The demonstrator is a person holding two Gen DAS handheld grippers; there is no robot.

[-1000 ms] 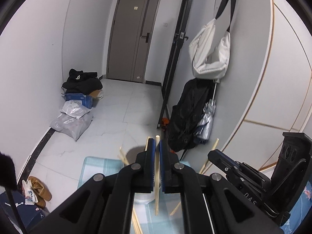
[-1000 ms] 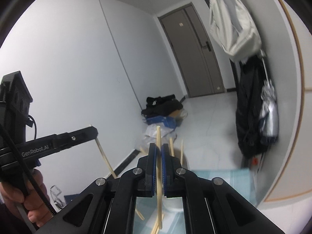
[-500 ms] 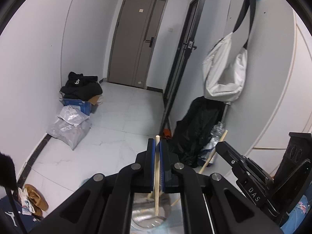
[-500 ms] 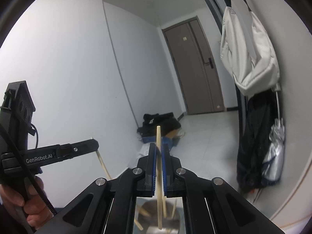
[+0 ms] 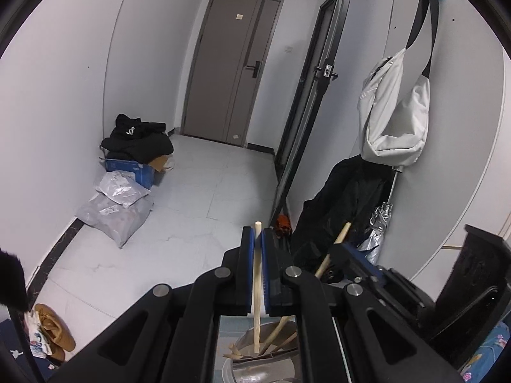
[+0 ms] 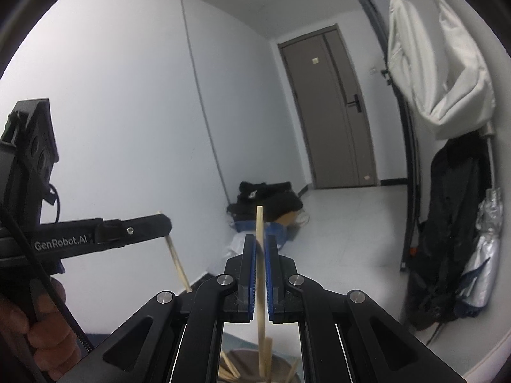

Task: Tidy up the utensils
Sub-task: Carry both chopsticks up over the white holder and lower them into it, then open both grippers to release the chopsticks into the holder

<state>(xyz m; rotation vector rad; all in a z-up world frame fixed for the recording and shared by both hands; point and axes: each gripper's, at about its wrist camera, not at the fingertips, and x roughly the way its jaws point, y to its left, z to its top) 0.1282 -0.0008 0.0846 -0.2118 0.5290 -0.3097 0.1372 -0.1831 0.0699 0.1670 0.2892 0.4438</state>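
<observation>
My left gripper [image 5: 257,239] is shut on a pale wooden chopstick [image 5: 256,287] that hangs down into a round metal container [image 5: 255,367] holding several more chopsticks. My right gripper [image 6: 260,245] is shut on another wooden chopstick [image 6: 260,287], held upright, its lower end over the same container [image 6: 255,367]. The right gripper also shows in the left wrist view [image 5: 343,250], close on the right, with its chopstick [image 5: 332,249] slanting down. The left gripper shows in the right wrist view [image 6: 166,226] at left, with its chopstick [image 6: 177,263] below it.
A hallway lies ahead with a brown door [image 5: 230,73]. Black clothes, a blue box [image 5: 131,167] and plastic bags [image 5: 118,204] lie by the left wall. A white bag [image 5: 392,118], black coat and silver umbrella [image 5: 380,220] hang at right.
Both grippers have risen and tilted up with their chopsticks. The container has dropped to the bottom edge of both views, and the blue mat under it is out of sight.
</observation>
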